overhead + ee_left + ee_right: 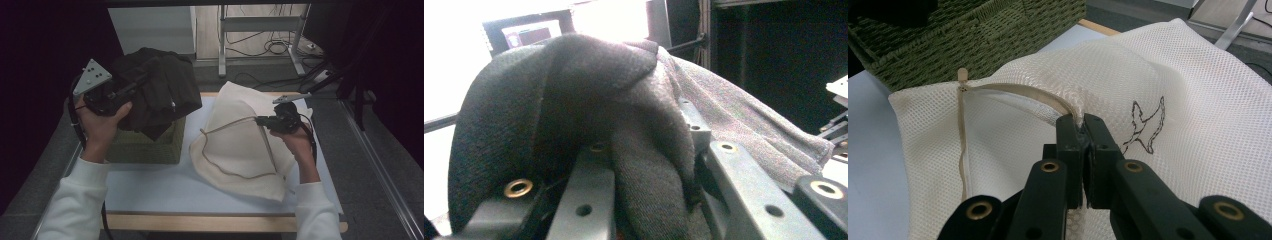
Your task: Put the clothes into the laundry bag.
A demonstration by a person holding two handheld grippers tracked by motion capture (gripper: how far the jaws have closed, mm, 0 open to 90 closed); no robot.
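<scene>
A dark knitted garment [160,90] hangs bunched over a green wicker basket [150,142]. My left gripper [142,80] is shut on it and holds it up above the basket; in the left gripper view the dark garment [624,125] lies draped between and over the jaws. A cream mesh laundry bag [240,145] lies on the white tabletop with its zipped mouth gaping. My right gripper [260,120] is shut on the bag's upper zip edge and lifts it. In the right gripper view the jaws pinch the mesh laundry bag [1198,90] at its rim, beside a printed bird outline [1145,130].
The white tabletop [150,192] has a wooden front edge. The wicker basket [973,35] stands just left of the bag. Behind the table are a metal frame's legs [222,40] and cables on the floor. A rail [380,165] runs along the right side.
</scene>
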